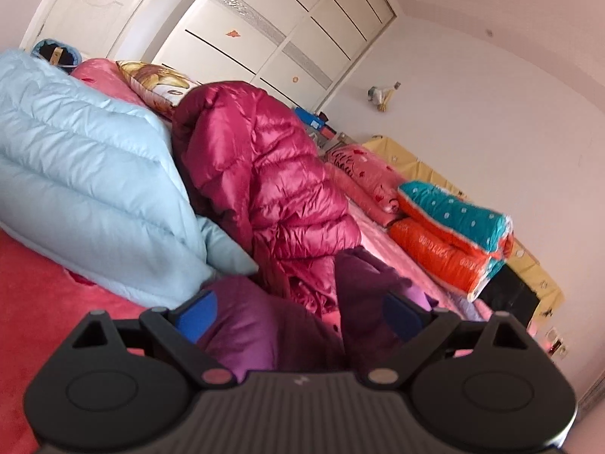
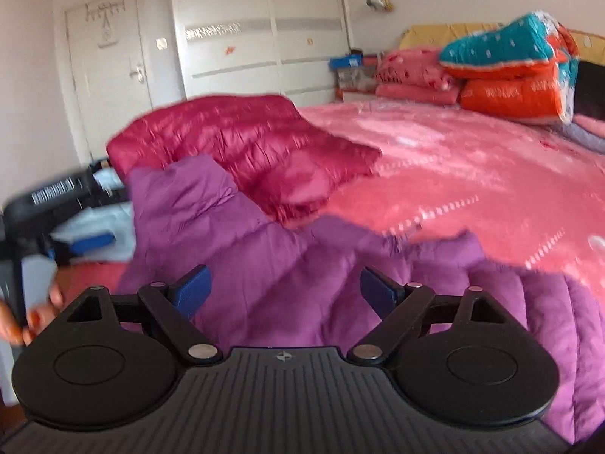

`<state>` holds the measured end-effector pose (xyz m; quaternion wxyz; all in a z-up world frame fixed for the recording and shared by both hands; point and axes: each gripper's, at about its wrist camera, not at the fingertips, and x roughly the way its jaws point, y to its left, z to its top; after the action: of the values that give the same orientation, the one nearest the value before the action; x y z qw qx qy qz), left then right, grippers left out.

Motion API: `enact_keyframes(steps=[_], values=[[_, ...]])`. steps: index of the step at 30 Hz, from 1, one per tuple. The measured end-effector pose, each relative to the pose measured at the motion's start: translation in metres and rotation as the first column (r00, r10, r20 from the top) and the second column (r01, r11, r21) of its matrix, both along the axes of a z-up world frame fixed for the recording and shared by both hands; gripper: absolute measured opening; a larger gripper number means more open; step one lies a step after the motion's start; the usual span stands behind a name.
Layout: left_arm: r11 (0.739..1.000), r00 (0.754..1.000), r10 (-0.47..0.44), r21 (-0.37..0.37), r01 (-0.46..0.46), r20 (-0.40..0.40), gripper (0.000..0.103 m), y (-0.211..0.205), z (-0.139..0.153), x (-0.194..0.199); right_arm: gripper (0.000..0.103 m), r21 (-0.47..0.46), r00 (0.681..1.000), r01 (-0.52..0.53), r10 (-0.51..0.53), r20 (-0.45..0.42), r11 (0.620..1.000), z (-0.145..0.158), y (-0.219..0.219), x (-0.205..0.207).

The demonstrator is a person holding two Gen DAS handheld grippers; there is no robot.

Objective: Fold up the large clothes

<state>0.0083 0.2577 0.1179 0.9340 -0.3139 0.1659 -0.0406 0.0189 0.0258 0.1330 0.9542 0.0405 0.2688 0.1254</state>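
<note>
purple puffer jacket (image 2: pixel 287 265) lies on the pink bed (image 2: pixel 472 166), at its near edge, quilted in horizontal channels, satin sheen, surface rumpled; 1 padded part stands up at left, the rest spreads flat to the right. right gripper (image 2: pixel 283 291) sits low over it, blue-padded fingers (image 2: pixel 193 291) spread wide apart, nothing between them but jacket fabric below. left gripper (image 1: pixel 298 314) also has its fingers (image 1: pixel 198 314) apart; purple fabric bulges up between and in front of them, contact with the pads cannot be told. magenta puffer jacket (image 2: pixel 242 140) lies folded just behind the purple 1, touching it. light blue puffer jacket (image 1: pixel 87 174) lies beside the magenta 1. stacked quilts (image 2: pixel 510 72) sit at the far end of the bed.
</note>
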Motion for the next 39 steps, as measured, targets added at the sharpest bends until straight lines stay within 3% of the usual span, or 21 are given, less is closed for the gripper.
enact_keyframes(steps=[4, 8, 13, 17, 21, 23, 25, 28, 33, 39], values=[[0.998, 0.999, 0.045, -0.039, -0.044, 0.005, 0.095, 0.010, -0.002, -0.004, 0.103, 0.010, 0.994, 0.101, -0.100, -0.041, 0.995, -0.004, -0.016, -0.008], [0.996, 0.999, 0.006, -0.087, -0.003, 0.042, 0.096, 0.011, -0.001, -0.005, 0.103, 0.008, 0.975, 0.217, -0.216, -0.059, 0.976, -0.010, -0.042, -0.019], [0.997, 0.998, -0.058, 0.046, 0.059, -0.016, 0.100, -0.014, -0.002, 0.007, 0.103, 0.022, 0.935, 0.351, -0.349, -0.067, 0.936, -0.014, -0.069, -0.038], [0.982, 0.992, -0.081, 0.164, 0.095, -0.093, 0.097, -0.034, -0.008, 0.017, 0.103, -0.030, 0.900, 0.433, -0.434, -0.046, 0.901, -0.022, -0.082, -0.040], [0.938, 0.985, -0.072, 0.326, 0.119, -0.155, 0.057, -0.052, -0.008, 0.024, 0.103, -0.029, 0.855, 0.515, -0.515, -0.050, 0.857, -0.027, -0.096, -0.042], [0.912, 0.984, -0.065, 0.391, 0.126, -0.167, 0.050, -0.057, -0.009, 0.024, 0.103, -0.035, 0.838, 0.541, -0.543, -0.055, 0.840, -0.030, -0.105, -0.054], [0.907, 0.982, -0.070, 0.399, 0.137, -0.178, 0.039, -0.057, -0.009, 0.022, 0.103, -0.046, 0.825, 0.560, -0.562, -0.061, 0.827, -0.032, -0.106, -0.060], [0.900, 0.978, -0.084, 0.407, 0.158, -0.193, 0.034, -0.056, -0.007, 0.017, 0.103, -0.050, 0.816, 0.572, -0.574, -0.066, 0.819, -0.034, -0.106, -0.065], [0.857, 0.962, -0.096, 0.469, 0.211, -0.257, 0.032, -0.063, -0.010, 0.000, 0.103, -0.071, 0.802, 0.591, -0.595, -0.058, 0.804, -0.034, -0.105, -0.053], [0.831, 0.945, -0.099, 0.498, 0.250, -0.310, 0.031, -0.064, -0.017, -0.011, 0.103, -0.018, 0.794, 0.605, -0.605, -0.060, 0.796, -0.036, -0.107, -0.040]])
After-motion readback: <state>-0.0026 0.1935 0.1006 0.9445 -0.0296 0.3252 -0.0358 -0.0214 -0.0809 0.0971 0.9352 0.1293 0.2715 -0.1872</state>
